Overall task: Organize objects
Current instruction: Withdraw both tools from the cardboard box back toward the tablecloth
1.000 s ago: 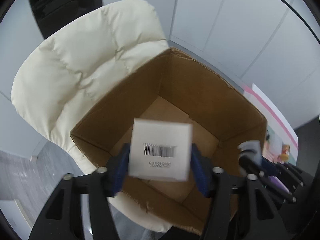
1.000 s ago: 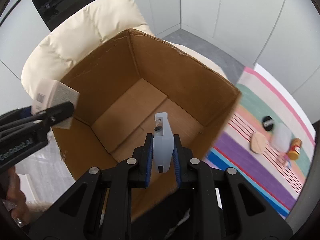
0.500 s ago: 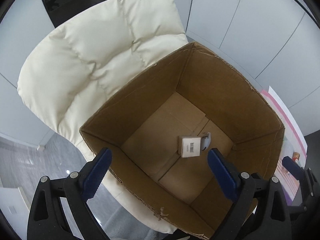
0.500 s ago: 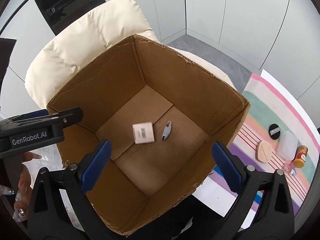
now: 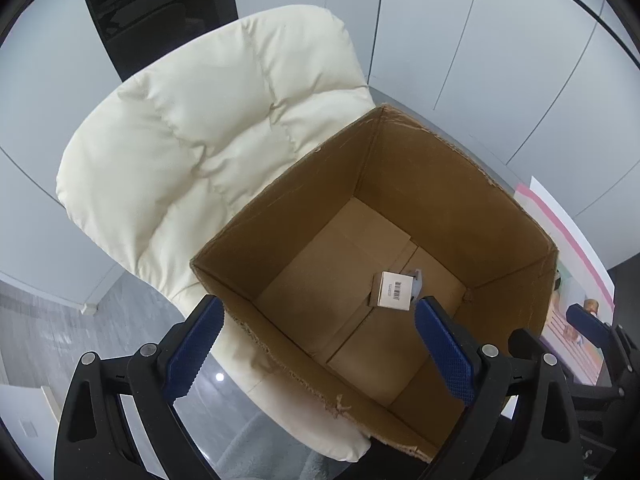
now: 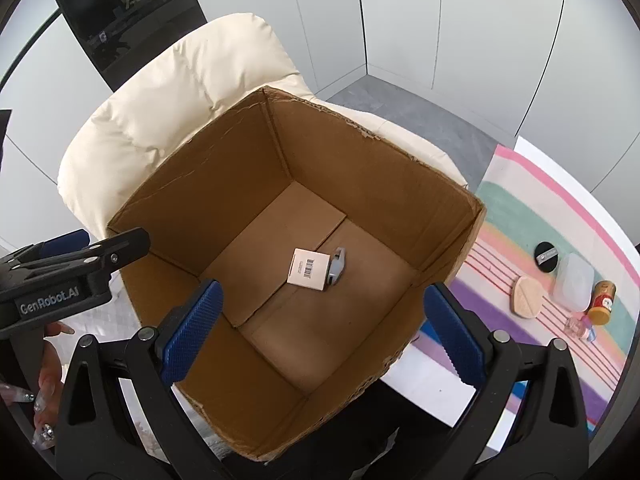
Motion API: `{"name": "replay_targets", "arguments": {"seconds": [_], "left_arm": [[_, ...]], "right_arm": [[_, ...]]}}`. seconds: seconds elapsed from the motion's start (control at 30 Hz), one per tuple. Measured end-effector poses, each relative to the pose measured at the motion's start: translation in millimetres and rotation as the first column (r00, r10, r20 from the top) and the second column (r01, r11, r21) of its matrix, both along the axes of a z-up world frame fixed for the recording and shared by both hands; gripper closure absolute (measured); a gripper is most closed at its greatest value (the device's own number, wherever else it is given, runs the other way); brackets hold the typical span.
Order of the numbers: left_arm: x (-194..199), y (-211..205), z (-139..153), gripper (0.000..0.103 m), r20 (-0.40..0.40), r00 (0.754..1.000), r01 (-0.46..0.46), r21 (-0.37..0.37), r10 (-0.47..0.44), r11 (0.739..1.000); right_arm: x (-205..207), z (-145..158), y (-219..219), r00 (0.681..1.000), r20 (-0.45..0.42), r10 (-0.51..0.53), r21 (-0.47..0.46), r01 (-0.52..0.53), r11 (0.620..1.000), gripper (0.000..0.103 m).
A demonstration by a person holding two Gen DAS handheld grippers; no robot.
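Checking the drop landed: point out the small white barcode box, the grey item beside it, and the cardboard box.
small white barcode box (image 6: 307, 269), right wrist view, top face.
grey item (image 6: 336, 266), right wrist view, its body.
cardboard box (image 6: 224, 184), right wrist view, inner left wall.

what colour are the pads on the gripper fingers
Blue, with a textured surface, on black fingers. The right wrist view shows the pads best.

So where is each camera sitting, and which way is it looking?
Left wrist: on the left gripper, above the cardboard box, looking steeply down; its own open blue fingers show, and the right gripper at the right edge.
Right wrist: on the right gripper, looking steeply down into the box from its other side; its open fingers, the left gripper and a hand show.
Shared: the box, the white carton, the grey item and the cream chair.
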State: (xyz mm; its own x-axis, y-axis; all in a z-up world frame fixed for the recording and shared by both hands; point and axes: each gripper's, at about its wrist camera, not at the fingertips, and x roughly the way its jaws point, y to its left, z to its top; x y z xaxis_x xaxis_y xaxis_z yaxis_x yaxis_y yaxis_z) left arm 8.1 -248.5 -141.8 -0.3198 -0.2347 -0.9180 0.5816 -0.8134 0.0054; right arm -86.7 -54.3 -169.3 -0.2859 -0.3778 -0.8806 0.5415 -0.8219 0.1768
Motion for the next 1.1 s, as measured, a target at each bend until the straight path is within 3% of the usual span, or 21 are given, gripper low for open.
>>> {"name": "replay_targets", "arguments": {"seconds": [0.4,1.1], "left_arm": [[35.6,28.0,31.0,0.006,-0.05,0.998,0.047,-0.024,-0.048,0.999],[97.7,96.8,36.9,0.006,-0.056,0.99,0.13,0.028,-0.129,0.991]], "right_arm": [[32.9,34.7,19.5,0.999,-0.039,-0.032,-0.013,0.031,0.999,0.001],[119.5,48.9,81.0,0.997,-0.021,-0.078,-0.01,0.078,0.997,0.001]]}}
